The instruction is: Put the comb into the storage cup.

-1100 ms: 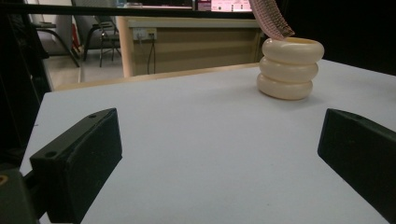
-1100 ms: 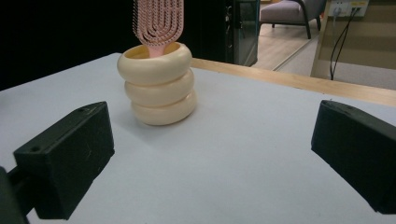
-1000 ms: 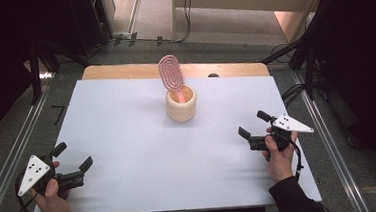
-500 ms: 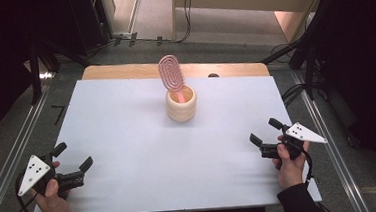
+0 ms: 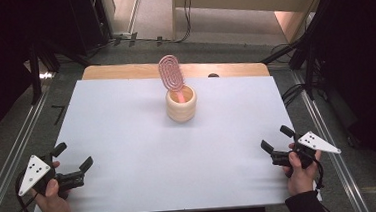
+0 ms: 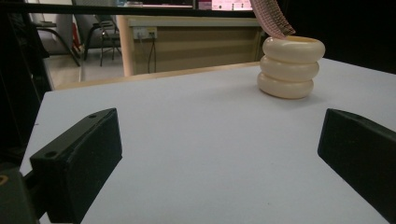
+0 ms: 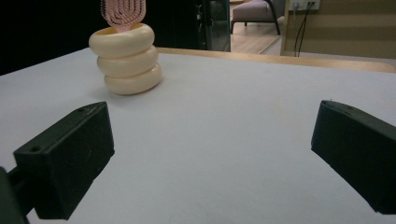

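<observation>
A cream holder (image 5: 181, 104) shaped like three stacked rings stands upright at the back middle of the white table (image 5: 127, 120). A pink hairbrush (image 5: 171, 74) stands in it, head up. The holder (image 6: 290, 67) appears ahead and to the right in the left gripper view, and the holder (image 7: 125, 58) ahead and to the left in the right gripper view. My left gripper (image 5: 75, 155) rests open at the near left corner, nothing between its jaws. My right gripper (image 5: 276, 138) is open at the near right edge, also empty. Both are far from the holder.
A wooden strip (image 5: 123, 70) runs along the table's far edge. Metal rails (image 5: 9, 163) flank both sides. Cables (image 5: 295, 93) lie on the floor at the right. A desk and chairs (image 6: 93, 37) stand beyond the table.
My right gripper has moved back toward the near right edge of the table, staying open. The left gripper, holder and brush have not moved.
</observation>
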A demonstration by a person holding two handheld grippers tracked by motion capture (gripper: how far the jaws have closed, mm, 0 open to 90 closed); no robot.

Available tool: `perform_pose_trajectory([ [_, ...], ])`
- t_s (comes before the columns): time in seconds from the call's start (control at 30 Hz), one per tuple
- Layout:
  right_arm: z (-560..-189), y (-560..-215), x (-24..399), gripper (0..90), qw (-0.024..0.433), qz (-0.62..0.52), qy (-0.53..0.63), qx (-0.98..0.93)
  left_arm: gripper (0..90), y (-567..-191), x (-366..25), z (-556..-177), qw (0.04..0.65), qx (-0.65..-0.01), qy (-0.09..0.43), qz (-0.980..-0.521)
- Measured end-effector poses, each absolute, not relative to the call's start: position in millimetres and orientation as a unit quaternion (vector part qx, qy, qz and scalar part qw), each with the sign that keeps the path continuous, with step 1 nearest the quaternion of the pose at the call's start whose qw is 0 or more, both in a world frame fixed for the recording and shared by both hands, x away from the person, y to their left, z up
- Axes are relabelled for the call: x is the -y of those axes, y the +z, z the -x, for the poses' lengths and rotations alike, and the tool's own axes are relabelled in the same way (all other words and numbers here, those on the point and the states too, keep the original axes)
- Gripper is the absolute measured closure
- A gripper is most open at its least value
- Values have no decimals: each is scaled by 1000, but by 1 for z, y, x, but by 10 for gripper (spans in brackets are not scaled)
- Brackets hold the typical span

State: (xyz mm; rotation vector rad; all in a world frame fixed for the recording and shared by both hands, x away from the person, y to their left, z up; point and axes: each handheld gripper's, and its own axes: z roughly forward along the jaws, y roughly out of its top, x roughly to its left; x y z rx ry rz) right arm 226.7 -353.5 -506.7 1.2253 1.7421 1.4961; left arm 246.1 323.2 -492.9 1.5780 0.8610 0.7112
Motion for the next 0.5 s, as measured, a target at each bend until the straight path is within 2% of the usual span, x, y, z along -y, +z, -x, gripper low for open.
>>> perform_pose_trajectory([
  [0.5, -207, -514, 379, 0, 296, -466, 540, -635, 3, -493, -322, -246, 563, -362, 304, -678],
])
